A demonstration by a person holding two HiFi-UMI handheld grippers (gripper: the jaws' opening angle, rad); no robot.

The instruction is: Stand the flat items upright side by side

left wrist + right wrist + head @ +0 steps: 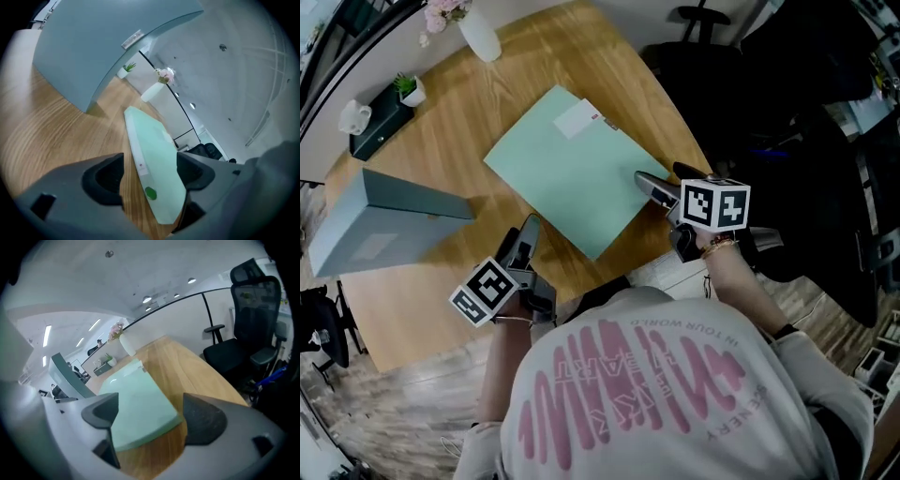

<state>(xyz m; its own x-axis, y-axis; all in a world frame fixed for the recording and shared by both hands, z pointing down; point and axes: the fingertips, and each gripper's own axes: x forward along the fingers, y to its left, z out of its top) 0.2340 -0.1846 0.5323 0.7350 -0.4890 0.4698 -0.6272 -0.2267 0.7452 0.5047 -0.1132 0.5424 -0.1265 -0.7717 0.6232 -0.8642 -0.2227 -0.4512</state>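
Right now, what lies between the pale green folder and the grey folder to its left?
Only bare wooden tabletop. The head view shows nothing in the gap between the green folder and the grey folder.

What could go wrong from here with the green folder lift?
The pale green flat folder lies flat on the wooden table. The open jaws of the left gripper and right gripper straddle only its near edges, so it may slide away instead of being pinched.
Gripped along one end, it could sag or flop when raised.
The grey-blue folder standing at left might tip if bumped.
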